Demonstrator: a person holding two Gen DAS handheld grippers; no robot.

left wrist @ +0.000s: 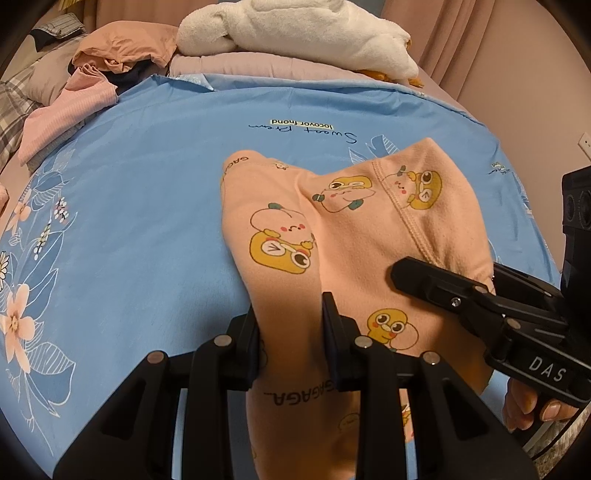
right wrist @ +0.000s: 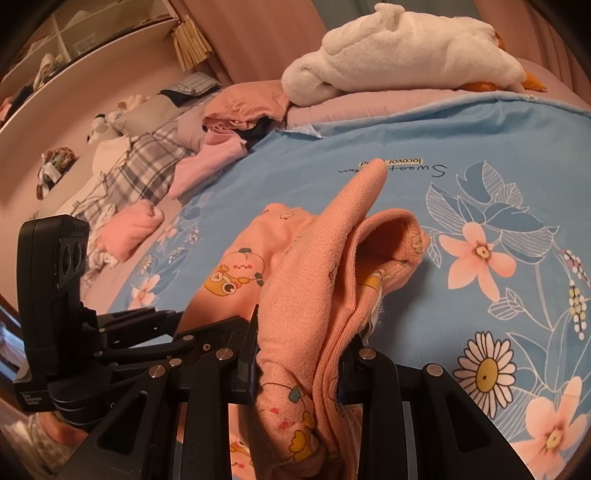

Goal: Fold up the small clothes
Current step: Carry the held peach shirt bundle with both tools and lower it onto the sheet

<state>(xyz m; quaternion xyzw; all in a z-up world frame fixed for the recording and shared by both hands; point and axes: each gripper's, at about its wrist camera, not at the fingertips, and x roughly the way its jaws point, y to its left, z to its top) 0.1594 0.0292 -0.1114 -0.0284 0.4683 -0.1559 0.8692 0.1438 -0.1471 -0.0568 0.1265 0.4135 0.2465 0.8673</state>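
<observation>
Peach baby trousers [left wrist: 351,236] printed with cartoon ducks lie partly on a blue floral sheet [left wrist: 147,184]. In the left wrist view my left gripper [left wrist: 291,317] is shut on one trouser leg, the cloth pinched between its fingers. My right gripper [left wrist: 480,275] comes in from the right and grips the bunched waist end. In the right wrist view the right gripper [right wrist: 303,332] is shut on the folded ribbed waistband of the trousers [right wrist: 325,258], which stands up between the fingers. The left gripper [right wrist: 166,321] shows at the left, its tips behind the cloth.
A white plush goose [left wrist: 295,33] lies on a pink quilt at the far edge. Loose pink and peach clothes [left wrist: 110,66] are heaped at the back left. A folded pink piece [right wrist: 129,229] and plaid bedding [right wrist: 147,162] lie left of the sheet. A hand [left wrist: 528,406] holds the right gripper.
</observation>
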